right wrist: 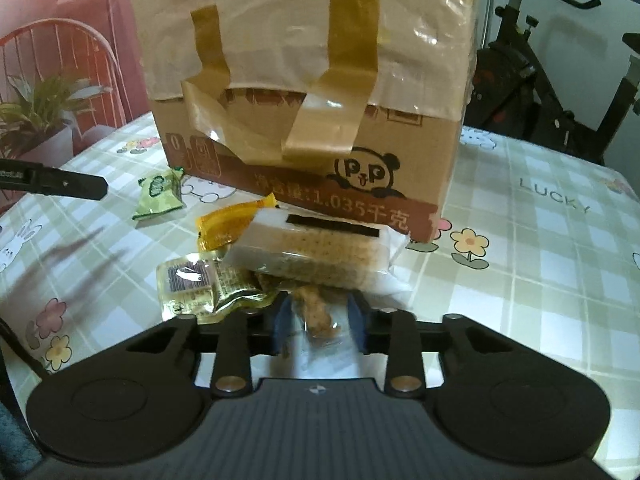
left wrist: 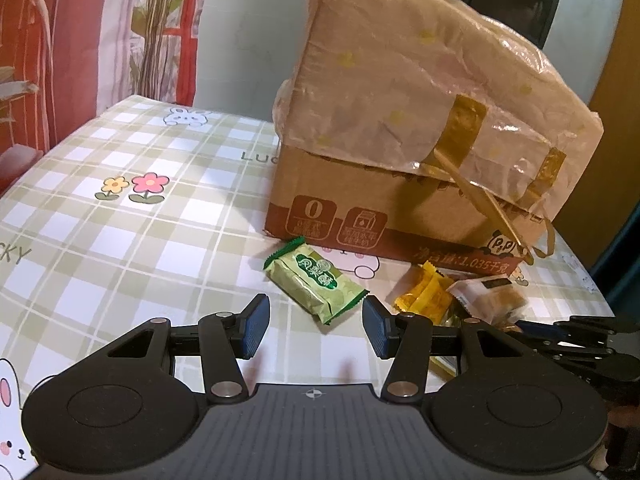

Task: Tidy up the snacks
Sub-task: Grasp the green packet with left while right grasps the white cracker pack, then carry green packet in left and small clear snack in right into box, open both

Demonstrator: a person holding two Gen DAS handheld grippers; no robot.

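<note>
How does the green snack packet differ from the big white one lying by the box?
The green packet is opaque, with printed lettering; the white packet has a clear window showing a pale, grainy bar. The green packet lies alone on the tablecloth, while the white packet rests on top of other snacks. The white packet looks larger. Both are sealed and lie near the cardboard box.

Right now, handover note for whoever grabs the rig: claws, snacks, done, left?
Right claw: shut on a clear-wrapped brown snack at the near edge of the pile.
Left claw: open, empty, hovering just short of the green packet.
Orange packet, white-wrapped bar and yellow packet lie heaped on the tablecloth in front of the taped cardboard box.
Done: one grasp. Left: every snack is still outside the box.
</note>
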